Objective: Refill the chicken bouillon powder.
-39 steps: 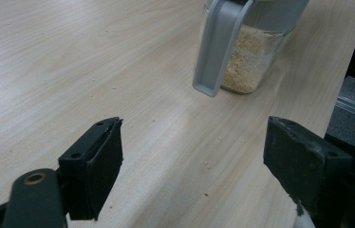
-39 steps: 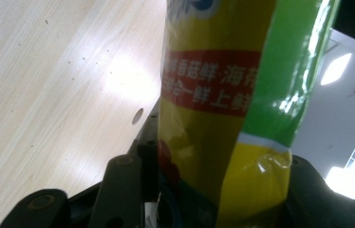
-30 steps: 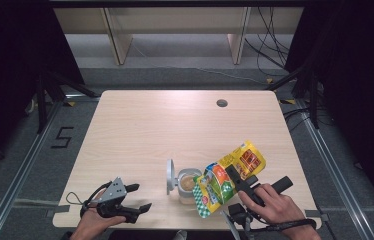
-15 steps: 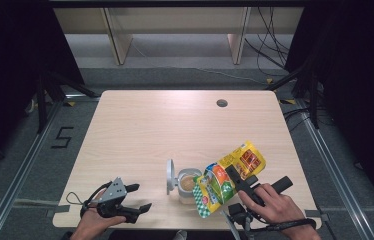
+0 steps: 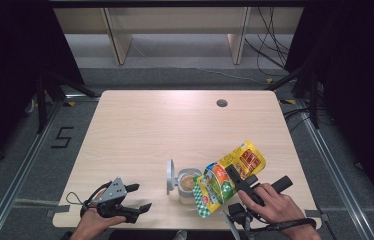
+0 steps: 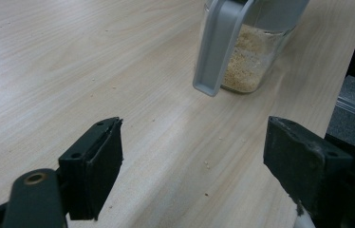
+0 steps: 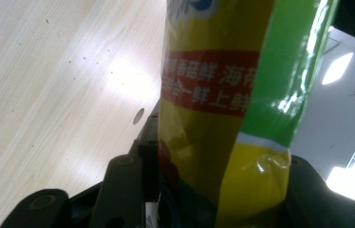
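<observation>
Jar (image 5: pixel 189 184) stands near the table's (image 5: pixel 175 125) front edge, lid (image 5: pixel 169 176) flipped open at its left, holding pale granules partway up. Pouch (image 5: pixel 227 175), yellow and green, is tilted with its low end at the jar's rim, pinched between the right gripper's (image 5: pixel 235 176) jaws. Left gripper (image 5: pixel 137 197) rests well left of the jar, jaws spread, nothing between them. Loose grains dot the tabletop near the jar.

Right gripper (image 5: pixel 231 176) clamping tilted pouch (image 5: pixel 227 176) over open jar (image 5: pixel 189 184), left gripper (image 5: pixel 137 197) idle
</observation>
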Tool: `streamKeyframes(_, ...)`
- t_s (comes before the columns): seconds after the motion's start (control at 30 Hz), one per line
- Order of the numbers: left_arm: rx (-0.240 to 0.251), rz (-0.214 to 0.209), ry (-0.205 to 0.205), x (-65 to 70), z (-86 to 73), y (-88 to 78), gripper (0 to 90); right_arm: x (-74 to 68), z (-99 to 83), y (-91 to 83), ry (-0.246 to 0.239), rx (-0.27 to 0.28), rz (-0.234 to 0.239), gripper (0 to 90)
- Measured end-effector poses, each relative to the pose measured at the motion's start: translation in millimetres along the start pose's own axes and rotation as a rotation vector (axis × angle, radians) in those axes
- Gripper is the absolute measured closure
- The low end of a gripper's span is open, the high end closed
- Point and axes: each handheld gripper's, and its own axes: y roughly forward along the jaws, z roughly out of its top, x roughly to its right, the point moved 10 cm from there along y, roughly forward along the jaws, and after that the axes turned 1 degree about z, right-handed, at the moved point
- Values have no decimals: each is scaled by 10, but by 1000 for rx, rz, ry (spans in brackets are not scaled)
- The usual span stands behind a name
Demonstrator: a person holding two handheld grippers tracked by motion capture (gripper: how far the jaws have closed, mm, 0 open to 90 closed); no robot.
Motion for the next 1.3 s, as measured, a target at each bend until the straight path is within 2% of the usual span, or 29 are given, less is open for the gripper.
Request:
streamKeyframes(0.43, -1, 5, 1, -4, -1, -2, 202, -6, -8, -4, -1, -4, 2, 623)
streamKeyframes(0.5, 3, -5, 0, 2, 2, 3, 203, -14, 7, 1, 8, 4, 3, 623)
streamKeyframes(0.53, 4, -4, -1, 3, 3, 3, 203, 0, 10, -5, -7, 1, 3, 623)
streamKeyframes(0.6, 4, -5, 0, 4, 3, 4, 203, 3, 23, -7, -10, 4, 1, 623)
streamKeyframes(1.3, 0, -1, 1, 0, 1, -2, 203, -6, 36, -8, -10, 6, 6, 624)
